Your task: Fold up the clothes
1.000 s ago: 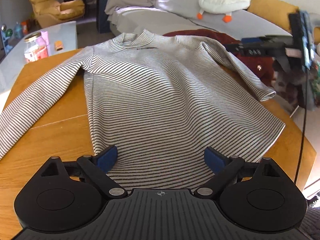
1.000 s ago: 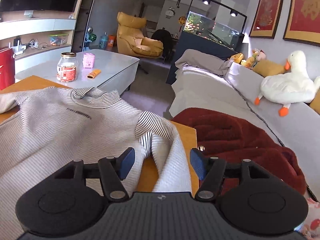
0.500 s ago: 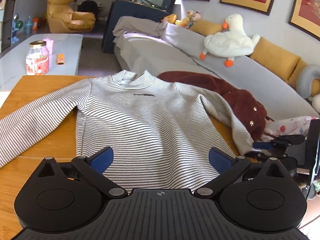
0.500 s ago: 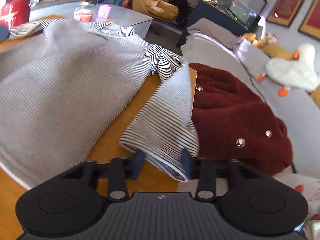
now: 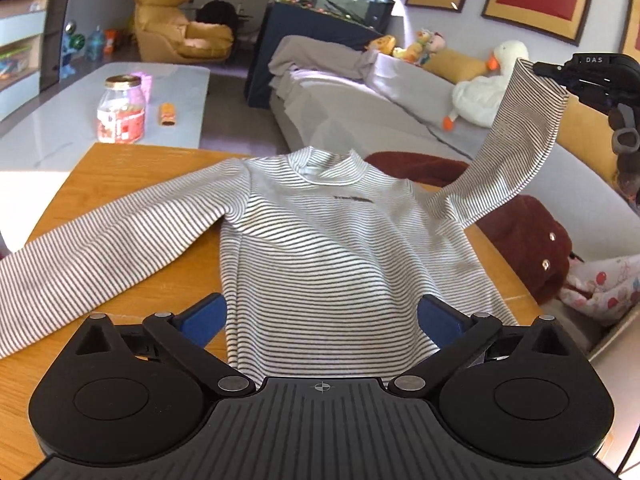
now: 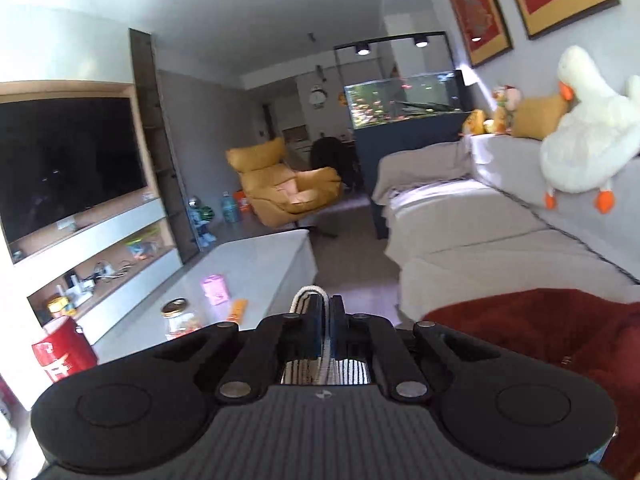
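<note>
A black-and-white striped long-sleeve shirt (image 5: 320, 248) lies flat on the wooden table (image 5: 120, 160), collar away from me. My left gripper (image 5: 320, 320) is open and empty, hovering over the shirt's hem. My right gripper (image 5: 560, 76) is shut on the cuff of the shirt's right sleeve (image 5: 516, 148) and holds it high above the table's right side. In the right wrist view the pinched cuff (image 6: 308, 294) shows between the closed fingers of the right gripper (image 6: 326, 308). The left sleeve (image 5: 100, 248) lies stretched out to the left.
A dark red fleece garment (image 5: 520, 224) lies off the table's right edge, beside a grey sofa (image 5: 360, 120) with a plush duck (image 5: 480, 92). A glass jar (image 5: 120, 110) stands on a white table (image 5: 60, 120) behind.
My right gripper closed on the right sleeve cuff and lifted it up off the table. My left gripper pulled back and tilted up; it stays open over the hem.
</note>
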Tool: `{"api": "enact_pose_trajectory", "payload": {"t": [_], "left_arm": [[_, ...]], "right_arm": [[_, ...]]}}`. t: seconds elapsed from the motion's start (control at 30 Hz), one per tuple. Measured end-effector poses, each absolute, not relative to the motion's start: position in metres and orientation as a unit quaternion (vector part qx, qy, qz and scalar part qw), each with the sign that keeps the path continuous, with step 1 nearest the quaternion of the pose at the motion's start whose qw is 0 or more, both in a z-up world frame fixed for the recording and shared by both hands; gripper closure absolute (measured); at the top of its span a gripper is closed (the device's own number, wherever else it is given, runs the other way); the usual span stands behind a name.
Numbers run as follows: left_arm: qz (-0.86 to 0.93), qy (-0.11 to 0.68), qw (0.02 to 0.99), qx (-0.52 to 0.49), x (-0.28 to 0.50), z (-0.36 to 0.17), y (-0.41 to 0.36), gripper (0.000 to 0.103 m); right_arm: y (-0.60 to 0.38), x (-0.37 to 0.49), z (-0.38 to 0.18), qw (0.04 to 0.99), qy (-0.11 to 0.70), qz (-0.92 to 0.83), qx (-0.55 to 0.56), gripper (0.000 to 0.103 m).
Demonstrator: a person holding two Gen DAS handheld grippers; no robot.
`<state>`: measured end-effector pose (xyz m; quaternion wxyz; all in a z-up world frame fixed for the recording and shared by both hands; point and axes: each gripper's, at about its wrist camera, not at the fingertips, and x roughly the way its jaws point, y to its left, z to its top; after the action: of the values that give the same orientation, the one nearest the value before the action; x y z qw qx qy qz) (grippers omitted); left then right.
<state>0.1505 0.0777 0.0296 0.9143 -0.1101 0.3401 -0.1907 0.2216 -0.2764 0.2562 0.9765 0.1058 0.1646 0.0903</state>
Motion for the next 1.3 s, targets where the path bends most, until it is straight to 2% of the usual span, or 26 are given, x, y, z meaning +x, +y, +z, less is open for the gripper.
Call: {"api": "enact_pose_trajectory", "payload": {"t": [0.17,0.43,0.47,0.5,0.57,0.63,0.77,0.97,1.07,1.2,1.3], "left_arm": [[-0.166,0.351,0.904,-0.177,0.157,0.024,0.105,0.0],[-0.133,0.355,0.898,-0.223,0.158,0.02,0.135,0.0],[-0.129,0.356,0.897,-0.227,0.159,0.018,0.137,0.0],[-0.126,0.358,0.896,-0.231,0.16,0.017,0.138,0.0],[-0.123,0.361,0.892,-0.241,0.163,0.013,0.141,0.0],[-0.119,0.365,0.89,-0.247,0.166,0.011,0.141,0.0],[-0.116,0.369,0.889,-0.246,0.169,0.009,0.138,0.0],[-0.106,0.376,0.895,-0.216,0.161,0.011,0.135,0.0],[-0.086,0.372,0.906,-0.184,0.15,0.015,0.136,0.0],[-0.002,0.345,0.926,-0.152,0.131,0.022,0.156,0.0],[0.061,0.33,0.926,-0.173,0.124,0.026,0.188,0.0]], "right_arm": [[-0.205,0.268,0.252,0.959,0.188,0.18,0.111,0.1],[-0.122,0.318,0.194,0.935,0.244,0.226,0.123,0.097],[-0.121,0.319,0.19,0.933,0.244,0.228,0.131,0.087],[-0.121,0.317,0.187,0.933,0.242,0.228,0.135,0.07],[-0.127,0.31,0.181,0.938,0.234,0.221,0.13,0.056],[-0.138,0.304,0.174,0.942,0.237,0.204,0.12,0.056],[-0.179,0.292,0.135,0.936,0.269,0.162,0.157,0.044],[-0.226,0.282,0.047,0.913,0.34,0.087,0.206,0.046],[-0.214,0.27,0.042,0.931,0.317,0.101,0.153,0.043],[-0.19,0.265,0.045,0.941,0.311,0.104,0.084,0.026],[-0.185,0.264,0.049,0.943,0.309,0.103,0.071,0.024]]}}
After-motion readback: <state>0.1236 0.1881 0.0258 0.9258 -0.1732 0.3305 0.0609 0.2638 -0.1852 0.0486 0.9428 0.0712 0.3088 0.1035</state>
